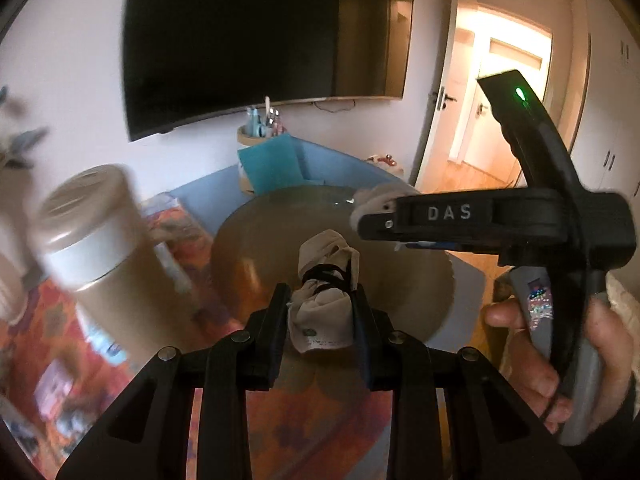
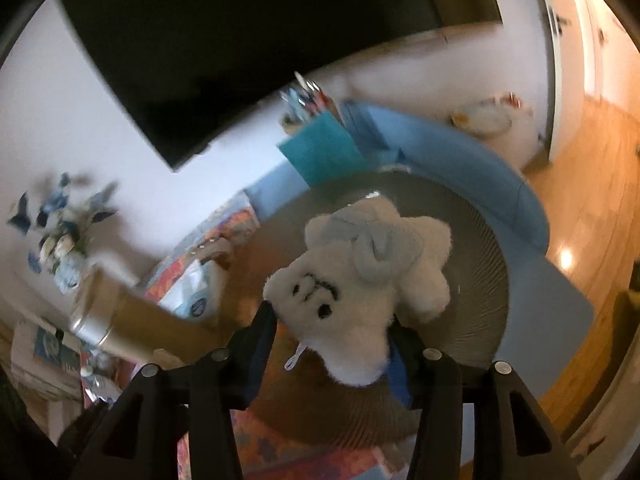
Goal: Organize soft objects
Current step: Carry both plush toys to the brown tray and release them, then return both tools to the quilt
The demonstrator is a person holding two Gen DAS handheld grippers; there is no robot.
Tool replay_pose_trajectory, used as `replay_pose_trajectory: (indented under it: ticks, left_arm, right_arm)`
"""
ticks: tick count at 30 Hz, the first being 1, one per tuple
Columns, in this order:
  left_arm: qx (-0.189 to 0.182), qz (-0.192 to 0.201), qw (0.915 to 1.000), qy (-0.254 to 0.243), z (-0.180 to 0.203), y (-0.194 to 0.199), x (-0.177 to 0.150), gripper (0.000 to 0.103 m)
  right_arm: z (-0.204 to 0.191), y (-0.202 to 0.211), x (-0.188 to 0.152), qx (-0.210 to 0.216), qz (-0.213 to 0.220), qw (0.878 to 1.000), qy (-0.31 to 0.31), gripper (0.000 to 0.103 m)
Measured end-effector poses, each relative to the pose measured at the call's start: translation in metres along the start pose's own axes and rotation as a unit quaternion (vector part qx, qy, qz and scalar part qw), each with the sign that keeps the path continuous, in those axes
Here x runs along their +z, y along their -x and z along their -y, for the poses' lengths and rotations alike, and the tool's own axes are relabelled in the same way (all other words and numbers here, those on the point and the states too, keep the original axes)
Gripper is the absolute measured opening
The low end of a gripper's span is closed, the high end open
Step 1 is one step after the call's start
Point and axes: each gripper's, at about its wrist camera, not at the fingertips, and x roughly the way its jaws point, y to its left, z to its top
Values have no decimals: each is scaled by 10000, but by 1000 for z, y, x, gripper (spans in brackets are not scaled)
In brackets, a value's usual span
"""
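Over the round basket (image 1: 256, 240):
Left gripper (image 1: 320, 300): pinched tight on cloth pouch (image 1: 322, 312).
Right gripper (image 2: 336, 332): jaws part-open, white plush toy (image 2: 360, 280) between them, above basket.

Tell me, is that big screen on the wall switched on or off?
It looks off: the screen is uniformly dark in both views, showing only faint reflections and no picture.
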Motion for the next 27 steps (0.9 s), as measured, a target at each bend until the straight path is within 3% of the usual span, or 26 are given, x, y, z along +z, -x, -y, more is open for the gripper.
replay_pose_trajectory:
  ticks: [3,4,6,8,12,14,19,22,27]
  left_arm:
    - [169,-20,9996,-206,12,-25,4,45]
    - [255,-28,9994,-253,15,-32,6,61]
    - [309,-86,9990,-317,18,-42,5,77]
    - [217,-91,9994,-265,19,-41,1,77]
    - [-121,-4,9995,-286,26,-23,-11,77]
    - [-122,78,9991,-389,31,-8,-18,77]
    - [60,148,9994,-291,19,26,-32,77]
    - [235,207,9995,9,-7,53,-46,77]
    - [954,280,9930,633,-68,104,-79,77]
  right_arm:
    - [13,-12,11,0,-169,9998,-78,69]
    - [12,-12,12,18,-141,9999,-83,70]
    - [18,-4,13,-61,-38,10000,-63,72]
    - [25,8,9,-60,32,9999,-128,77]
    - [27,28,0,23,242,9997,-26,77]
    - [21,35,-4,-35,310,9995,62,77]
    - [-6,56,-22,360,429,9979,310,77]
    - [-42,69,-47,676,566,9929,800,85]
    - [-109,75,-94,1321,541,9761,1638,86]
